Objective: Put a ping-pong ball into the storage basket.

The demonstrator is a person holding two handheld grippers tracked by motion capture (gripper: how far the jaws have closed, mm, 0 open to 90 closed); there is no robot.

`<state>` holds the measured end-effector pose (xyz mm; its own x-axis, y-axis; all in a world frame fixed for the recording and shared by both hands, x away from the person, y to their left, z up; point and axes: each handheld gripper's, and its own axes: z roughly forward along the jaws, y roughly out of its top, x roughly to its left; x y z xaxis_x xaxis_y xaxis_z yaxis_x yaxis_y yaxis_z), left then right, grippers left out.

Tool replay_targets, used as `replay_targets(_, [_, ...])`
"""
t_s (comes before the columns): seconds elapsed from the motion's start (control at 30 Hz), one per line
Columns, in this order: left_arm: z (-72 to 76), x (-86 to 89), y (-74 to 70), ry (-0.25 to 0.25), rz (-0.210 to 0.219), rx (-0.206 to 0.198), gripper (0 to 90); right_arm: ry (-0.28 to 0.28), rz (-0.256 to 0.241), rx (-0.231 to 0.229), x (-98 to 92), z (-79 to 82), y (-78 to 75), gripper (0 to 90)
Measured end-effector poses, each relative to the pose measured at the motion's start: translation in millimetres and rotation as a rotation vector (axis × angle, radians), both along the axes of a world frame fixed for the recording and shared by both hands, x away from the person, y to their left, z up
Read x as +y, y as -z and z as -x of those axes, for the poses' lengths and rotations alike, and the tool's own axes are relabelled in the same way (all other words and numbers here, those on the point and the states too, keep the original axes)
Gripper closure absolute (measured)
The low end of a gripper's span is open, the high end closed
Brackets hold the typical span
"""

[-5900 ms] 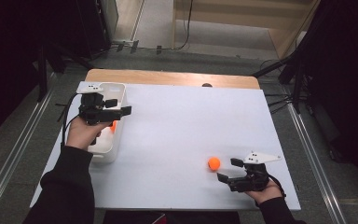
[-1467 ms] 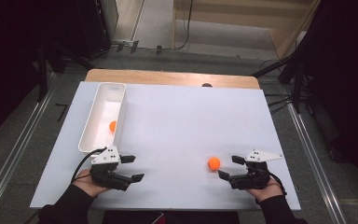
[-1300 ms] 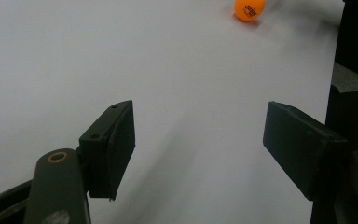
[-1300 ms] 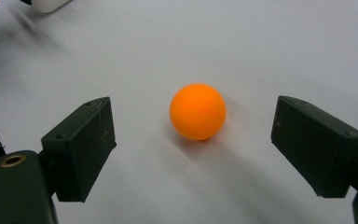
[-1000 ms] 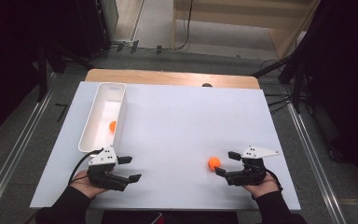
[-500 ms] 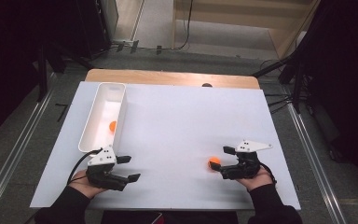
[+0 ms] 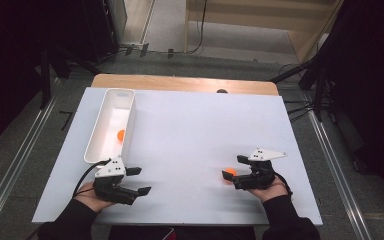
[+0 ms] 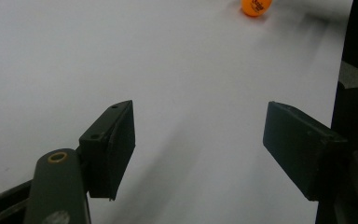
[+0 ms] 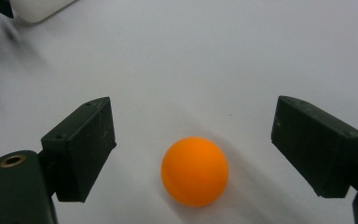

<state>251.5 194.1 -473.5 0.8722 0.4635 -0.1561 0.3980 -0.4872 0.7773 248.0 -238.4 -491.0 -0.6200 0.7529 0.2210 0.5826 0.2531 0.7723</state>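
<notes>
I see right hand-held gripper [image 7: 232,166] near front right corner of tabletop [image 7: 200,125], jaws spread wide, grasping nothing. Orange ball [image 9: 195,171] sits on tabletop between jaws, touching neither; in high view ball [image 7: 230,172] lies at jaw tips. Left hand-held gripper [image 7: 137,180] near front left corner, jaws released, empty, resting low over bare surface. White tray [image 7: 96,145] along left edge, just beyond left hand-held gripper; second orange ball [image 7: 121,134] inside it.
</notes>
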Motion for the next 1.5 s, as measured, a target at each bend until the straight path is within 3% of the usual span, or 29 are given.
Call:
replay_targets(0.4, [0.7, -1.0, -1.0, 0.002, -0.001, -0.002, 25.5, -0.013, 0.004, 0.020, -1.3, -0.9, 8.9, 12.0])
replay_targets(0.63, [0.6, -1.4, -1.2, 0.009, -0.007, -0.001, 25.5, 0.010, 0.029, 0.037, -7.3, -2.6, 15.0, 12.0])
replay_targets(1.0, [0.5, -1.1, -1.2, 0.007, -0.006, -0.002, 25.5, -0.025, 0.100, 0.065, 2.5, -2.6, 23.8, 12.1])
replay_targets(1.5, [0.3, -1.1, -1.4, -0.001, -0.007, -0.002, 25.5, -0.057, 0.196, 0.025, 12.1, 0.5, 30.9, 13.4])
